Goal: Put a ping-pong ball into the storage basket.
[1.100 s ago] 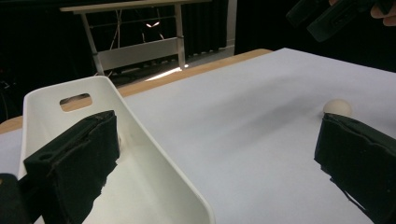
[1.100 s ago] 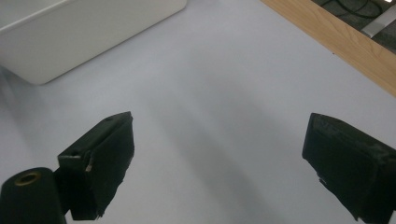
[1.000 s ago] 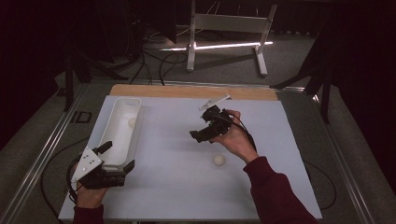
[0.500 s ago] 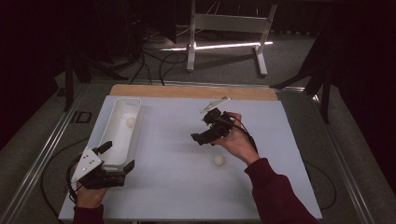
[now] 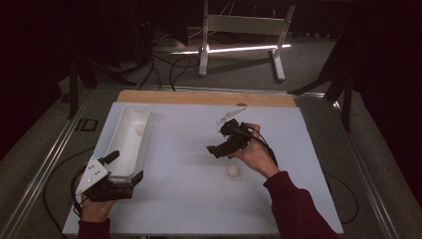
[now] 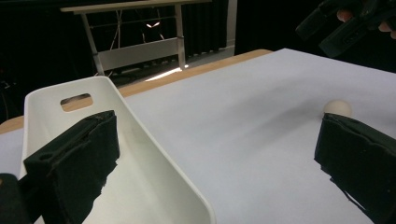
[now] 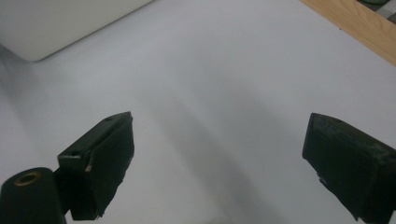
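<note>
A person at a white counter (image 5: 189, 149) works 2 hand-held grippers around a pair of small pale balls. The right gripper (image 5: 222, 149) hangs above the middle of the counter with its jaws spread wide and nothing between them; its own camera looks down on bare white surface. 1 ball (image 5: 233, 170) lies loose on the counter, close to the right hand (image 5: 256, 154) and on the person's side of that gripper. The left gripper (image 5: 124, 167) sits at the near end of a long white tray (image 5: 130, 164), jaws also wide apart and holding nothing, one jaw over the tray's inside and the other outside its wall. The 2nd ball (image 5: 140, 129) rests inside the tray toward its far end.
</note>
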A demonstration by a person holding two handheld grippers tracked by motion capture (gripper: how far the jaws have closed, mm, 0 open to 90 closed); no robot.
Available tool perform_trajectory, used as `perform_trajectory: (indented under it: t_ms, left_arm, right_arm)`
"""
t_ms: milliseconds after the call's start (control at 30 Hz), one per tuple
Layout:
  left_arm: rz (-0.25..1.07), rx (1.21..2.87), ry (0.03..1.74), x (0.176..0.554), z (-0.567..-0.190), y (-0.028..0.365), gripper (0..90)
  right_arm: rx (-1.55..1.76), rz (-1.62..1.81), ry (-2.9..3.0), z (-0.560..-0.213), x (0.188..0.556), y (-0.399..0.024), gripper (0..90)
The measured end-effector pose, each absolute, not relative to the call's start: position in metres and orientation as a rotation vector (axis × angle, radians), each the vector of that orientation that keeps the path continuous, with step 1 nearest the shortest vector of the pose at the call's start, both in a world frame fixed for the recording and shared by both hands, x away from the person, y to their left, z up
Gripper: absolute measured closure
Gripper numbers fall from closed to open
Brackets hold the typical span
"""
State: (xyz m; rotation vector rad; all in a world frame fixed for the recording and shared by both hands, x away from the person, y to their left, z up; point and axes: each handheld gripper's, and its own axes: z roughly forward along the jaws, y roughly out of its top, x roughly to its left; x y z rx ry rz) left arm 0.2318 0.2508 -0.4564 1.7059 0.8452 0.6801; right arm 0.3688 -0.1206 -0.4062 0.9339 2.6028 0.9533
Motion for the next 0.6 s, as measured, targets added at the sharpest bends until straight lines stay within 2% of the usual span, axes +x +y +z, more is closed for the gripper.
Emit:
perform_trajectory:
  t_ms: [600]
  left_arm:
    - [0.680, 1.708, 0.845, 0.2317, -0.4563, 0.2503, 0.6]
  right_arm:
    - [0.944, 0.933, 2.618, -0.4148, 0.3627, -0.1311, 8.6]
